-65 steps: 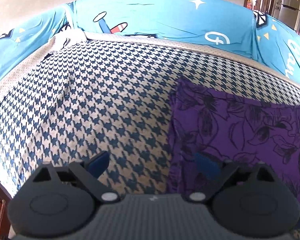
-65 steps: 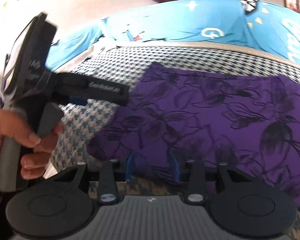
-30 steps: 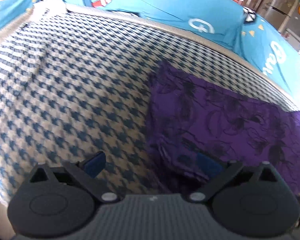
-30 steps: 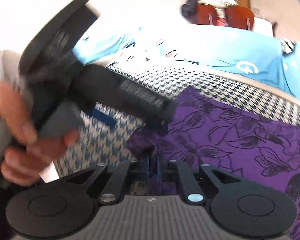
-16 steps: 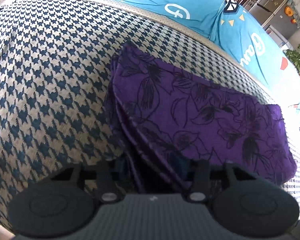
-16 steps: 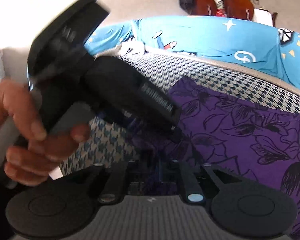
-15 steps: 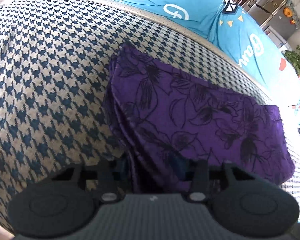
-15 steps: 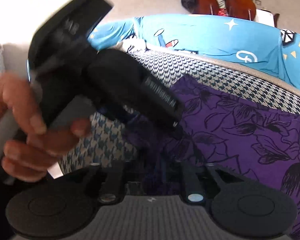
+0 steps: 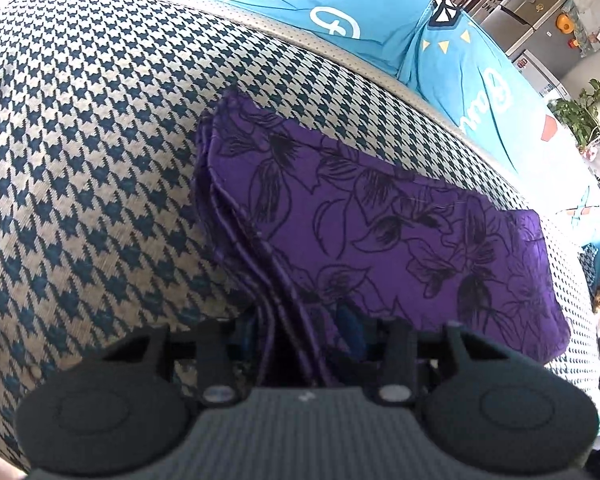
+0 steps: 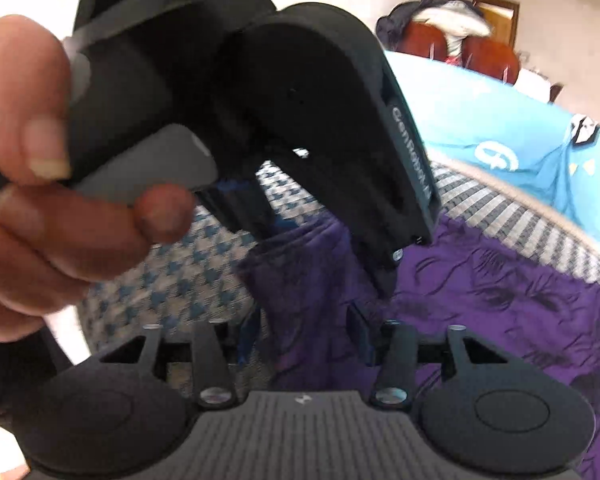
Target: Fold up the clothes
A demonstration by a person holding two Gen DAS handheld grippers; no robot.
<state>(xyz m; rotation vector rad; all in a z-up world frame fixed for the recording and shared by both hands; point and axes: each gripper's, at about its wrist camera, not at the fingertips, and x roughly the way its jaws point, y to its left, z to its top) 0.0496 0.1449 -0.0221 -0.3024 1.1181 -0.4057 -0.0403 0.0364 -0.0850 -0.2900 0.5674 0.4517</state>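
A purple cloth [image 9: 380,208] with black flower outlines lies folded in several layers on a houndstooth cover [image 9: 80,160]. My left gripper [image 9: 302,328] is shut on the stacked layers at the cloth's near left corner. In the right wrist view the same corner of the purple cloth [image 10: 500,300] is raised. It runs up from between the fingers of my right gripper [image 10: 303,332] to the left gripper [image 10: 304,240], which a hand [image 10: 40,200] holds close above. The right jaws stand partly apart, so that gripper is open around the fabric.
A blue printed sheet [image 9: 440,40] covers the surface behind the houndstooth cover. A fridge [image 9: 540,20] and a plant [image 9: 592,116] stand at the far right. Chairs draped with clothes [image 10: 452,44] are against the back wall.
My left gripper went from open beside the cloth to shut on its corner layers. My right gripper shut on the corner, lifted it, and its jaws have spread again. Both grippers moved close together.
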